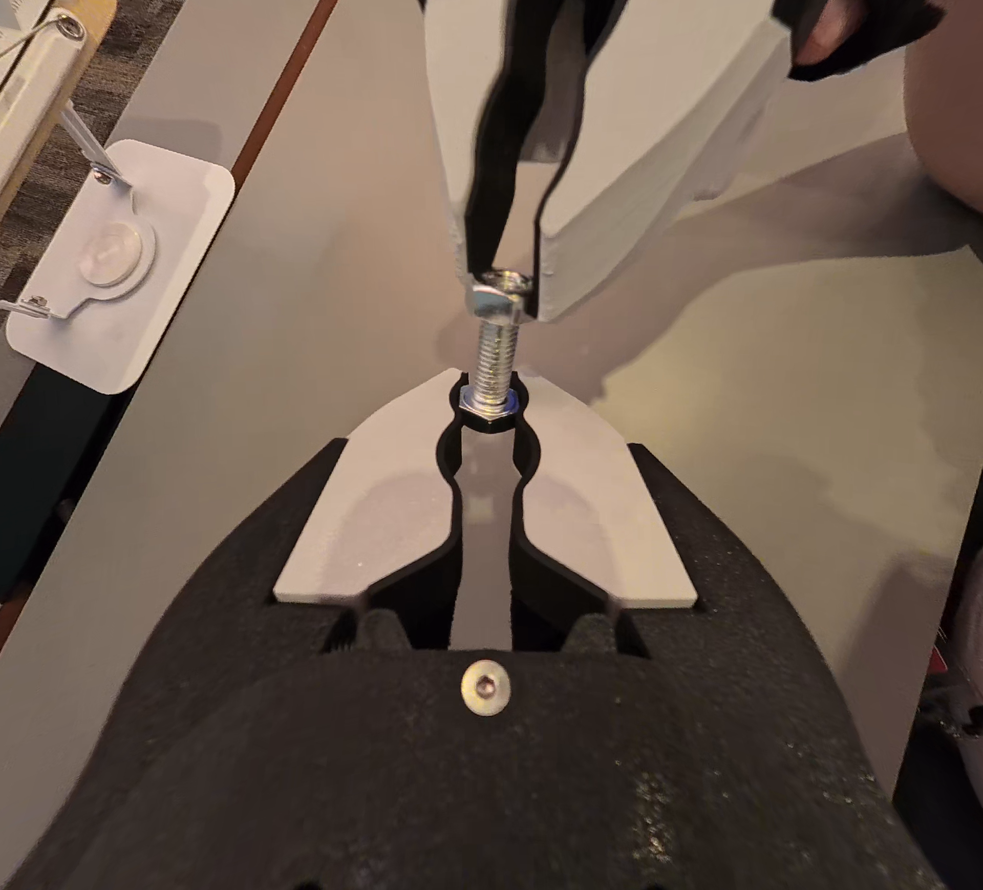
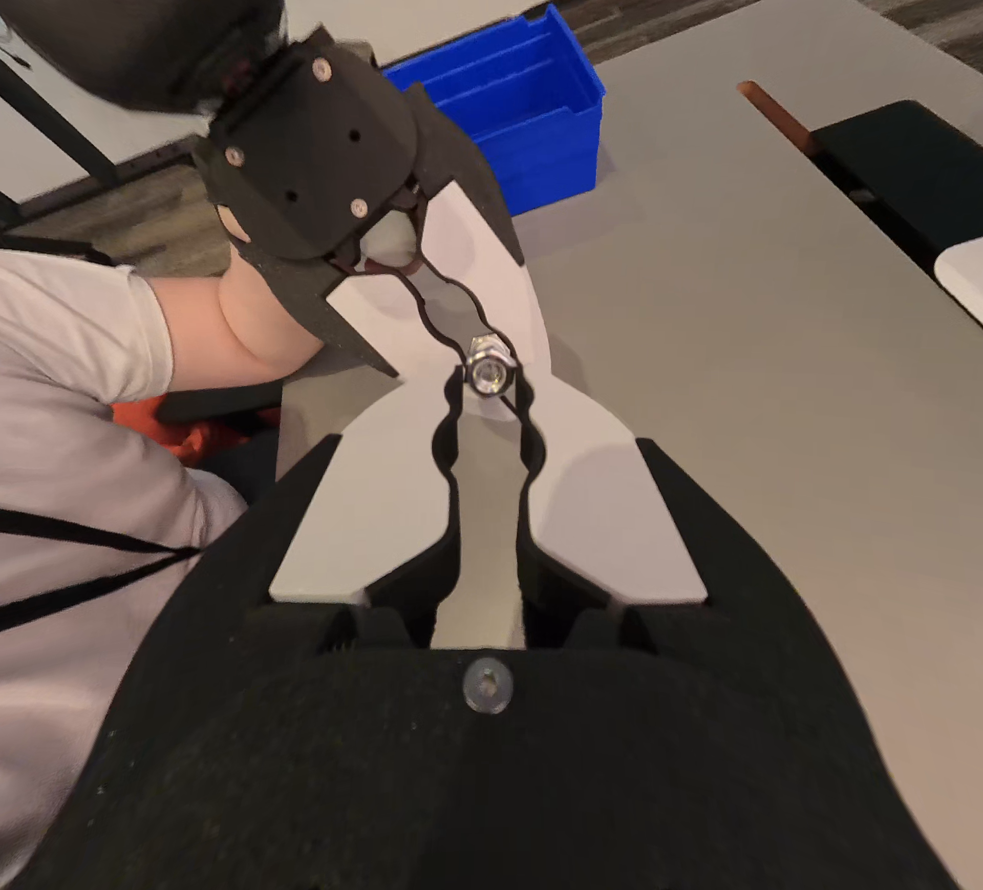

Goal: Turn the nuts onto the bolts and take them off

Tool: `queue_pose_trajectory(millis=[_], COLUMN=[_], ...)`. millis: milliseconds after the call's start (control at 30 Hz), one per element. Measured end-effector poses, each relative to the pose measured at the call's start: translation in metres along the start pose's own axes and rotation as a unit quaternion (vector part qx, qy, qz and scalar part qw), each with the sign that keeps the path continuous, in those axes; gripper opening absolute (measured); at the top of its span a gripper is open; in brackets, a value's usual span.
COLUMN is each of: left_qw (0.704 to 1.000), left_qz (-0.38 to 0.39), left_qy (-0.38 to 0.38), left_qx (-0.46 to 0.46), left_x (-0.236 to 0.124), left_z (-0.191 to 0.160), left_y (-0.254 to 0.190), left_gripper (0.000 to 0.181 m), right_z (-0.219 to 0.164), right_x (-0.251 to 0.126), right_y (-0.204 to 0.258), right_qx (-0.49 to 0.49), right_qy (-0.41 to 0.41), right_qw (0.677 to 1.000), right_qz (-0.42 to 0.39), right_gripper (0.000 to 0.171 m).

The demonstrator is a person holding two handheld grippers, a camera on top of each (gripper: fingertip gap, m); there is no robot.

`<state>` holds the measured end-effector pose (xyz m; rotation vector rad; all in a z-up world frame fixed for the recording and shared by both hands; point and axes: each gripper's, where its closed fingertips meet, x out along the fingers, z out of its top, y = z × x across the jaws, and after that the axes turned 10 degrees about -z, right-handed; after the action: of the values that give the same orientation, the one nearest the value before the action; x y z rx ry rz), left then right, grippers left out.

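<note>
Bolt (image 1: 494,359) midair (table edge (image 1: 314,40) distant)

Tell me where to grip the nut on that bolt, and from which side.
Grip the nut across two opposite flat sides, coming in square to the bolt, as the left gripper does. The right gripper holds the bolt's head.

One bolt (image 1: 496,368), one nut (image 1: 487,407), two tools, the left tool (image 1: 487,399) and the right tool (image 2: 488,377), and one blue bin (image 2: 524,106).

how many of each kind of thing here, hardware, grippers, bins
bolt: 1
nut: 1
left gripper and right gripper: 2
blue bin: 1
total: 5
</note>
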<state>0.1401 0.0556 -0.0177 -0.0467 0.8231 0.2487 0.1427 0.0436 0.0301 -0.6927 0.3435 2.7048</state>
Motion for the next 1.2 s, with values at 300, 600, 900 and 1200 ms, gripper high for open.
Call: queue_pose_trajectory(millis=[300,600,900,1200], left_qw=[1.0,0.995,0.997,0.997], left_qz=[-0.001,-0.097,-0.069,-0.057], left_qy=[-0.006,-0.011,-0.034,-0.047], left_qx=[0.008,0.012,0.002,-0.004], left_x=[-0.002,0.001,-0.005,-0.01], left_z=[0.004,0.004,0.011,0.014], left_y=[-0.004,-0.032,-0.022,-0.017], left_gripper=[0.014,0.014,0.014,0.014], right_z=[0.003,-0.008,0.013,0.011], right_x=[-0.002,-0.011,-0.009,-0.01], right_y=[0.004,0.02,0.007,0.003], right_qx=[-0.021,-0.322,-0.159,-0.116], right_qy=[-0.005,-0.055,-0.055,-0.042], right_qw=[1.0,0.945,0.986,0.992], right_qz=[-0.007,0.021,-0.022,-0.021], right_gripper=[0.017,0.017,0.039,0.036])
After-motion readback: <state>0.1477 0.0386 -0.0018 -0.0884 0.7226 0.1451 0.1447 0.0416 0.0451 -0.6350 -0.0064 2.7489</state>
